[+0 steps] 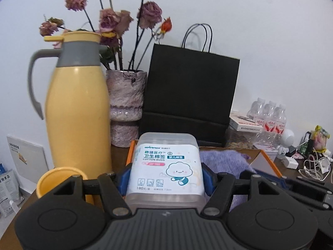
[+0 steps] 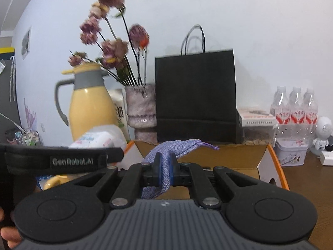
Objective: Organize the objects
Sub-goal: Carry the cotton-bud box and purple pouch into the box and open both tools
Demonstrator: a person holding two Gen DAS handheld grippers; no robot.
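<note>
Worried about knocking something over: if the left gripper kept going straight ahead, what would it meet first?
Probably the black paper bag, standing behind the open cardboard box. The held cotton bud box leads the left gripper; depth is unclear.

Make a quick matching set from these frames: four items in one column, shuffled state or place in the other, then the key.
Items
1. cotton bud box
2. purple knit pouch
3. black paper bag
4. yellow jug

States or places
A. upright against the wall, behind the cardboard box
B. clamped in the right gripper
C. left of the vase of dried roses
D. held between the fingers of the left gripper

Pairs: 1-D, 2-B, 3-A, 4-C
</note>
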